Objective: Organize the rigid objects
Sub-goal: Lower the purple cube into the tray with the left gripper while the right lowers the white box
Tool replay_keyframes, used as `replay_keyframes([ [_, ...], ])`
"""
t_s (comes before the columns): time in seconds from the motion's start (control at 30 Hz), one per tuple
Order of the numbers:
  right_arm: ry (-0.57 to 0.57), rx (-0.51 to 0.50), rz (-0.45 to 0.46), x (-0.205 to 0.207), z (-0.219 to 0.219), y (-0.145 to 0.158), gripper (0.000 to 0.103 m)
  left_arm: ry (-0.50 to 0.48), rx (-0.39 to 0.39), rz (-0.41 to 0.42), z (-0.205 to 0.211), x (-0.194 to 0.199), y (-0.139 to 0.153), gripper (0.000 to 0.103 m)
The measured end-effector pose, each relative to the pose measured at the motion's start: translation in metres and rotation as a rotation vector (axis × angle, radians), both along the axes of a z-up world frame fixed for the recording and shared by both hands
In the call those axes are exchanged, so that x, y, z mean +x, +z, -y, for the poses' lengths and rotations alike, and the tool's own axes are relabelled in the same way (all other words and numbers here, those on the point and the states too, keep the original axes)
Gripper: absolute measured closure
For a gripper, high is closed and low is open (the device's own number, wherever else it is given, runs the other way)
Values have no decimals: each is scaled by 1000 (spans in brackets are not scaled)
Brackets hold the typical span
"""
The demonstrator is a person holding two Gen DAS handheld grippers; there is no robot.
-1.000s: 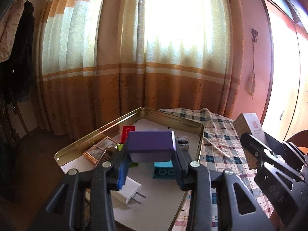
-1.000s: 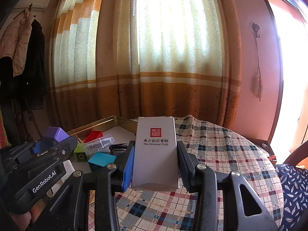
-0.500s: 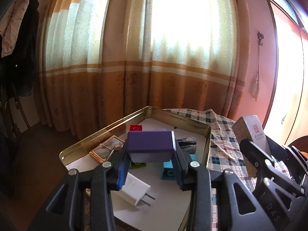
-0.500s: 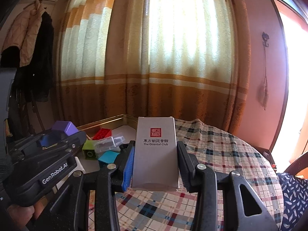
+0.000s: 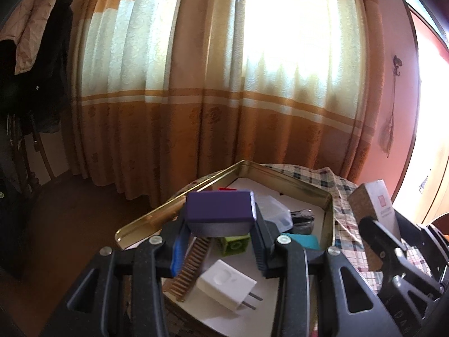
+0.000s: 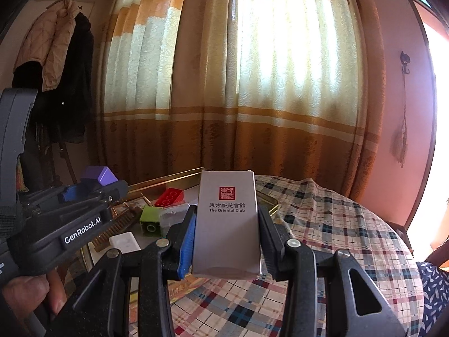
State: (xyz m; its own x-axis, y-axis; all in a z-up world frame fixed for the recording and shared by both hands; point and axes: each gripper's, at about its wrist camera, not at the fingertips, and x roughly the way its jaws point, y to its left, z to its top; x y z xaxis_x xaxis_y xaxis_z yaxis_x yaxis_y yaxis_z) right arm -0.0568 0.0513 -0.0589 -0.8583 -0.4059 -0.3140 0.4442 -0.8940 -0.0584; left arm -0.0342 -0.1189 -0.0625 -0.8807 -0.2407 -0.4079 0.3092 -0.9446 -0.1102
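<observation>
The left gripper (image 5: 220,241), clamped on the purple block (image 5: 220,207), hangs above the tray (image 5: 146,221) with its long axis crosswise, nearer than 1.0 s ago, while the right gripper (image 6: 226,241), clamped on the upright grey box (image 6: 227,219), stays beside the tray over the tablecloth (image 6: 336,238).

Sunlit orange-and-cream curtains (image 6: 252,84) back a table under a plaid tablecloth (image 6: 336,224), coats (image 6: 53,61) hanging left.
</observation>
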Motion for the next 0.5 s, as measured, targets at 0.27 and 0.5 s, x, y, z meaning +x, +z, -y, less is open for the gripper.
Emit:
replay_keyframes([
  [0.27,31,-18,19,-8,5,10,59,17,8,7,11,-3,0,64],
  [0.5,45,-23,24,-16,11,19,59,20,35,3,23,-3,4,64],
])
